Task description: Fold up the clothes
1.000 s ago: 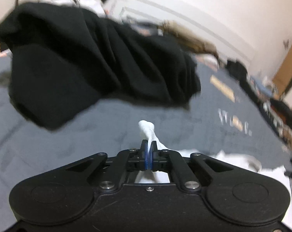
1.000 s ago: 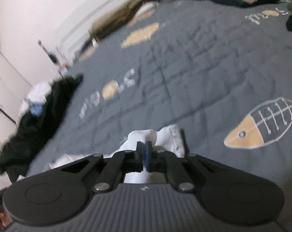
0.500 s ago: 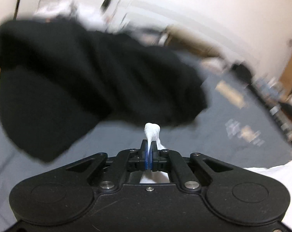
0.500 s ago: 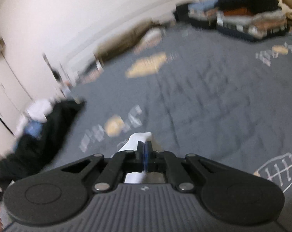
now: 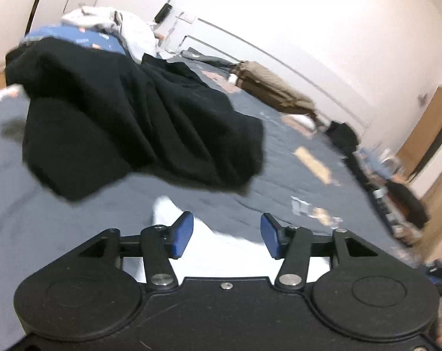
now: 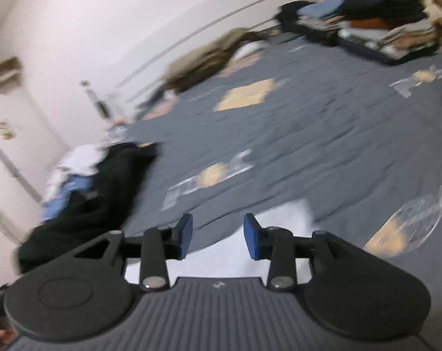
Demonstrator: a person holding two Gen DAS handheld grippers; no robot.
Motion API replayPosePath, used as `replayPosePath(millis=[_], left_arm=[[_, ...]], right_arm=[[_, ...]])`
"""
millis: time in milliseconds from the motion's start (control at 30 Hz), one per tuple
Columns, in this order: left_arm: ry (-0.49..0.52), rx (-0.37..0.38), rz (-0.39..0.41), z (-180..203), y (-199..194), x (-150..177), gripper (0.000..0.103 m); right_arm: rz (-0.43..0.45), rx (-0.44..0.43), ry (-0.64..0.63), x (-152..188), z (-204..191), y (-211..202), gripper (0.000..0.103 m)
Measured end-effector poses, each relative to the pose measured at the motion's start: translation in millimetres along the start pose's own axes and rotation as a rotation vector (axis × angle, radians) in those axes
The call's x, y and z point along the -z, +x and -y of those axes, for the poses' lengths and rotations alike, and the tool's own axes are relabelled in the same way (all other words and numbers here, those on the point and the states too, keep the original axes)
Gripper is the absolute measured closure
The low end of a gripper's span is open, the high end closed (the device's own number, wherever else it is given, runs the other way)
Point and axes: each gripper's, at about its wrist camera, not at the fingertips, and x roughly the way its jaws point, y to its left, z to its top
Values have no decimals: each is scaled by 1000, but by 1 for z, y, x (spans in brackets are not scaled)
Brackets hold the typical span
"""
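Note:
A white garment (image 5: 221, 251) lies on the grey bedspread (image 5: 74, 210), partly under my left gripper (image 5: 226, 235), which stands open just above it with nothing between its blue pads. In the right wrist view the same white garment (image 6: 279, 219) spreads below my right gripper (image 6: 218, 235), also open and holding nothing. Both gripper bodies hide most of the cloth. A large black garment (image 5: 133, 122) lies crumpled just beyond the left gripper, seen further off to the left as the black garment (image 6: 103, 181) in the right wrist view.
Behind the black garment is a heap of white and blue clothes (image 5: 109, 29). A tan garment (image 5: 273, 87) lies by the far wall. Stacked folded clothes (image 6: 381, 26) sit at the bed's far right corner. The bedspread (image 6: 338, 134) carries fish and patch prints.
Both grippers have opened and let go of the white garment, which now lies on the bedspread. Both cameras have shifted slightly and the views are blurred.

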Motion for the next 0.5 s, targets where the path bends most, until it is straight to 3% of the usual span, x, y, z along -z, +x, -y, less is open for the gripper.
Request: replayPosePath(millis=[167,333,500], left_arm=[[-172,-3,-27,-24,-52,44,52],[-319,-83,-16,-57,-101,84,50],[-414,-96,-43,-80,-106,105,50]], right_arm=[[-46,-99,25,53,-34,-17,63],[-96,-145,46,108,-54,-18,60],[-145,-78,53,125,-49,-3,59]])
